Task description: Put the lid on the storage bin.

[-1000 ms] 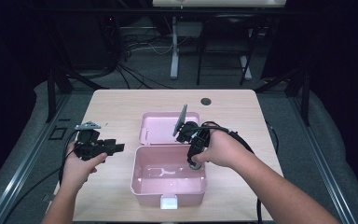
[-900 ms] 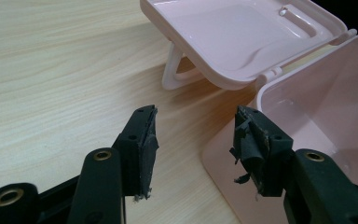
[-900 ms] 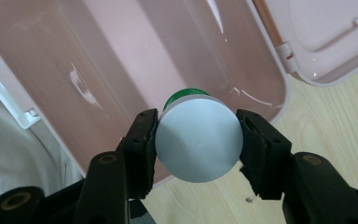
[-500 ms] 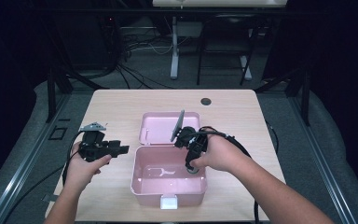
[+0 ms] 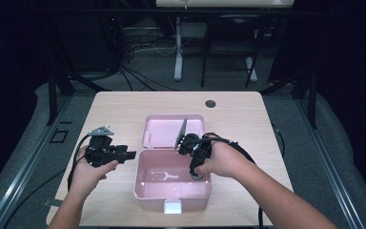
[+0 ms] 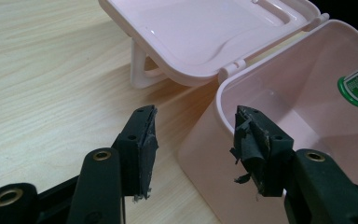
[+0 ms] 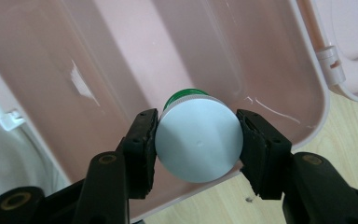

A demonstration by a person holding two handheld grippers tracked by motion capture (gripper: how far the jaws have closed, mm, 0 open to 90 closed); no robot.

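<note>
Both hands had shifted slightly toward 7 o'clock since the earlier frame. Right gripper (image 7: 196, 140) was clamped on the jar (image 7: 198, 138), held over the open box (image 5: 147, 188) near its 3 o'clock wall. Left gripper (image 6: 193, 135) stood apart, empty, astride the box's 9 o'clock rim. Step: placing the jar. Next move likely required lowering before release.

I see a bright table (image 5: 124, 109) lit from above, dark surroundings, soft short shadows, white glare on the pink box (image 7: 81, 81), slightly blurred high view, sharp gripper views.
</note>
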